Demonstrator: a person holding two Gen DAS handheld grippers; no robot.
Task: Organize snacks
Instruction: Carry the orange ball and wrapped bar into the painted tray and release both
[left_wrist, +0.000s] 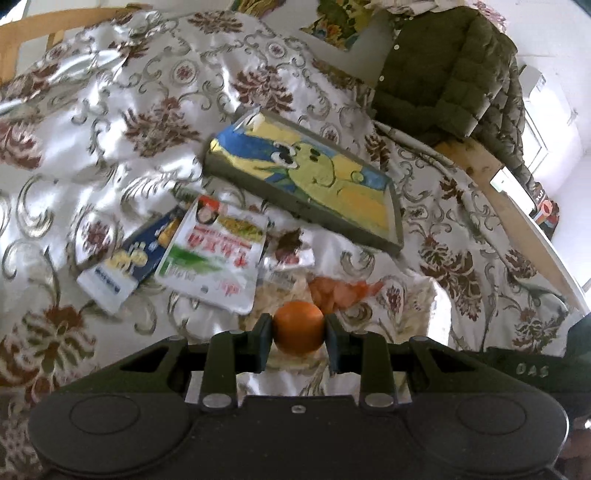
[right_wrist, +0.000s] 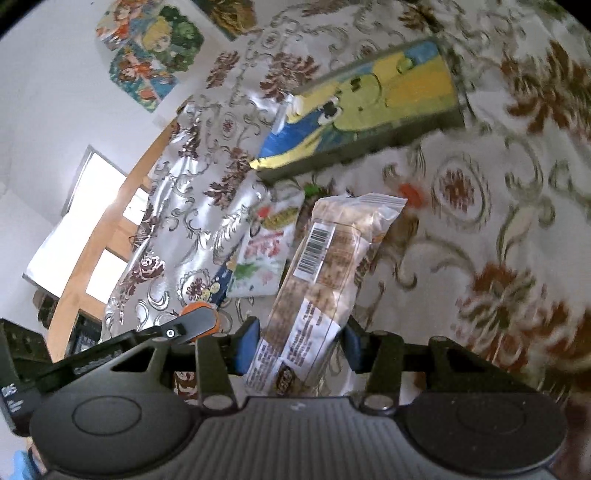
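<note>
Left hand-held gripper (left_wrist: 298, 334) clamps an orange (left_wrist: 298, 326); right hand-held gripper (right_wrist: 298, 349) grips a clear cracker packet (right_wrist: 325, 280) above the floral-clothed worktop (left_wrist: 110, 110) beside a cartoon-printed tray (left_wrist: 310, 181).

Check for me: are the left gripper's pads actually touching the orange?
Touching. In the left wrist view the left gripper has both pads pressed against opposite sides of the orange, no gap visible, holding it above the patterned cloth.
</note>
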